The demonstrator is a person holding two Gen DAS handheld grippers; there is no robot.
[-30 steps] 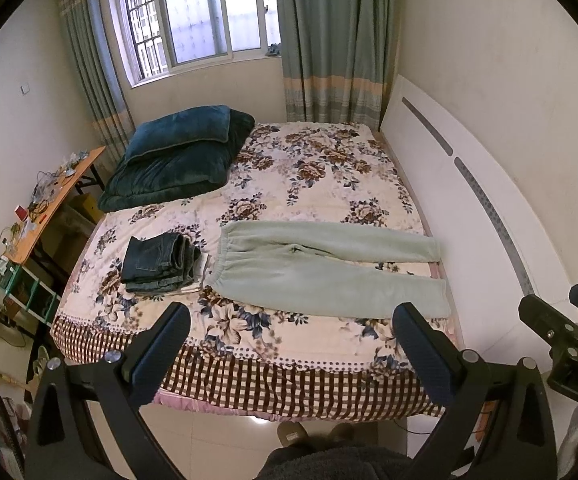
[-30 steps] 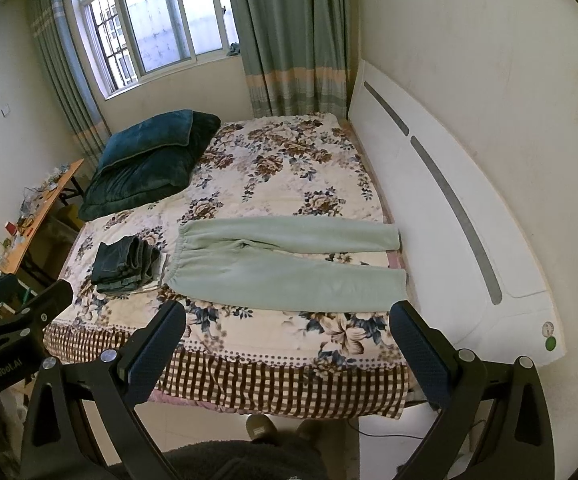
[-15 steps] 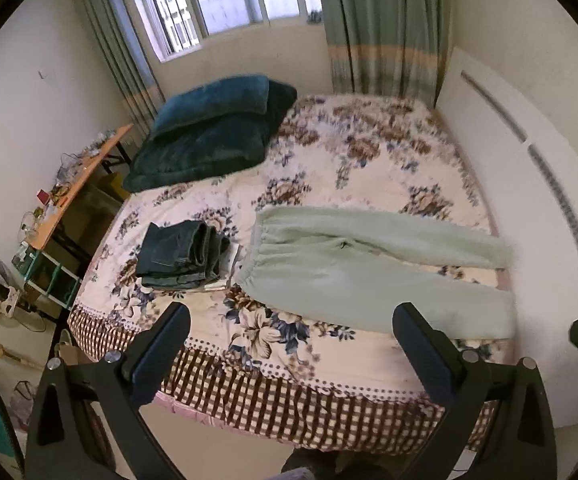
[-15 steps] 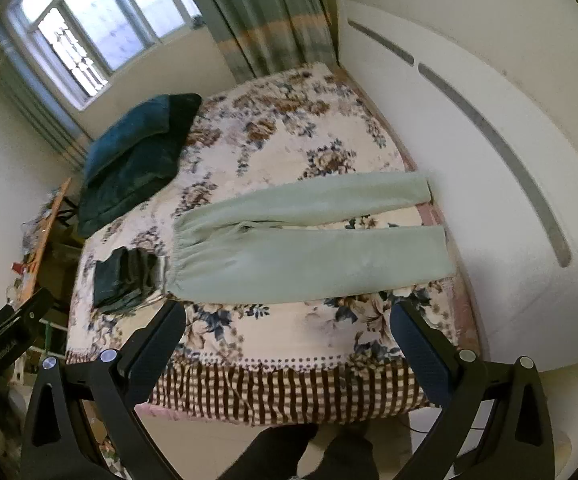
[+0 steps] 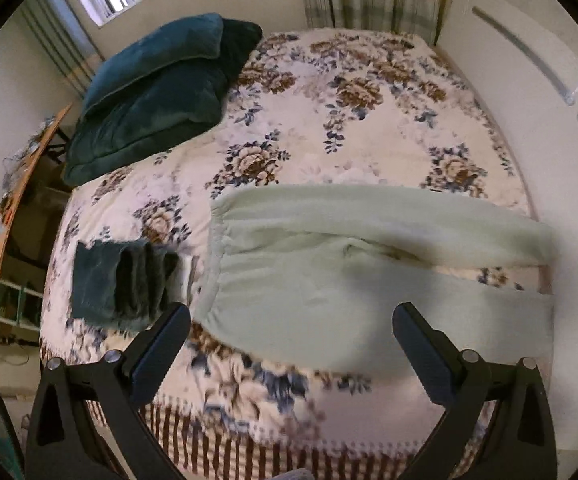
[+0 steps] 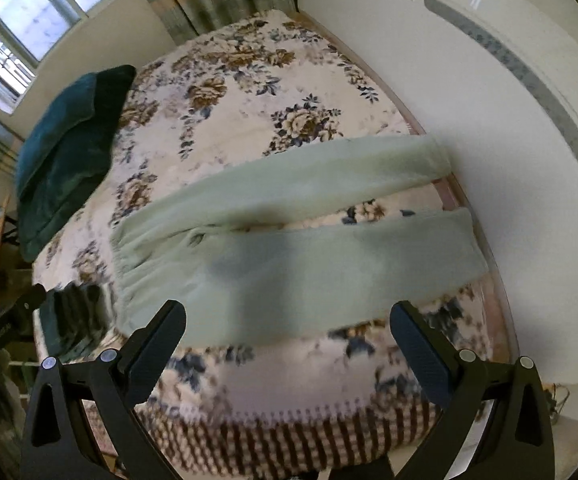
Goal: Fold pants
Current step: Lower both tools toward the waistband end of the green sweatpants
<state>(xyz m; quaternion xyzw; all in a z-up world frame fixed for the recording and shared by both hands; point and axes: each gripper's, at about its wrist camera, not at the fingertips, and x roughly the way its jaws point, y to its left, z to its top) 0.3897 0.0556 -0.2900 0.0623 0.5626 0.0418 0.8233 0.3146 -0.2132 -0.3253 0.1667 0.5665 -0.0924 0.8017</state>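
Pale green pants (image 5: 329, 280) lie flat across the floral bed, waistband to the left, both legs running right; they also show in the right wrist view (image 6: 289, 248). My left gripper (image 5: 289, 344) is open and empty, hovering above the near edge of the bed over the lower leg. My right gripper (image 6: 287, 340) is open and empty, also above the near leg, a little farther right. The waistband (image 5: 217, 264) is gathered with elastic.
Folded dark jeans (image 5: 121, 284) lie left of the waistband. A dark teal pillow and quilt (image 5: 157, 92) sit at the far left of the bed. A white headboard (image 6: 509, 140) runs along the right. A cluttered desk (image 5: 17, 184) stands left of the bed.
Both grippers have moved forward and down toward the bed; the pants now fill much more of each view. Both stay open.
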